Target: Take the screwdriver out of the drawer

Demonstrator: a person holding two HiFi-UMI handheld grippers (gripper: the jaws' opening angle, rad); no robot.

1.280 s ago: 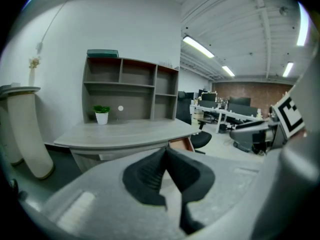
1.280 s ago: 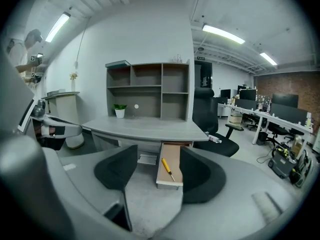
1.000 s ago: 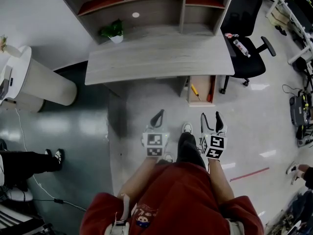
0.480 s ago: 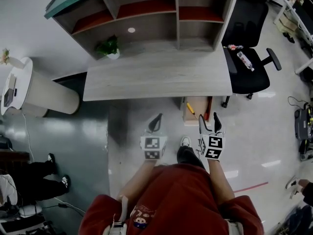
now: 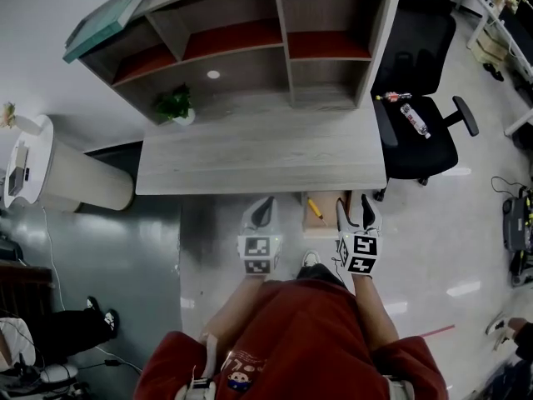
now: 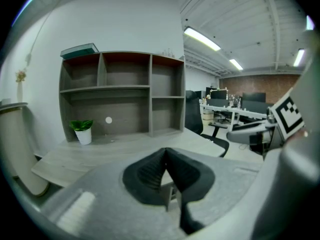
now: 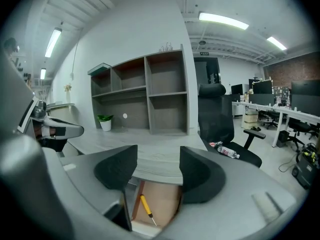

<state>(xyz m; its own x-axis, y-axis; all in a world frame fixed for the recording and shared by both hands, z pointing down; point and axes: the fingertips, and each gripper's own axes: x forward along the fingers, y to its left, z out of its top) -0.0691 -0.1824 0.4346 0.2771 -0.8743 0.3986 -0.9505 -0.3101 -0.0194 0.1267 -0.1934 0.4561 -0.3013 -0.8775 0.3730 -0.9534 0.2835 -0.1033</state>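
A yellow-handled screwdriver (image 5: 315, 208) lies in the open wooden drawer (image 5: 330, 202) that sticks out from under the right end of the grey desk (image 5: 258, 161). My right gripper (image 5: 355, 203) hangs open just over the drawer's right side, nothing between its jaws. Through its own view the screwdriver (image 7: 146, 207) shows below and between the jaws, inside the drawer (image 7: 162, 196). To the left of the drawer, my left gripper (image 5: 266, 207) is shut and empty, level with the desk's front edge. Its jaws (image 6: 166, 171) meet in its own view, facing the desk top (image 6: 100, 151).
A shelf unit (image 5: 250, 48) and a small potted plant (image 5: 175, 107) stand at the back of the desk. A black office chair (image 5: 412, 132) with a bottle (image 5: 414, 119) on its seat is right of the desk. A white round stand (image 5: 71, 177) is at the left.
The person has stepped toward the desk. Both grippers have come closer to the open drawer, the right one now over its right side. Jaw states are unchanged.
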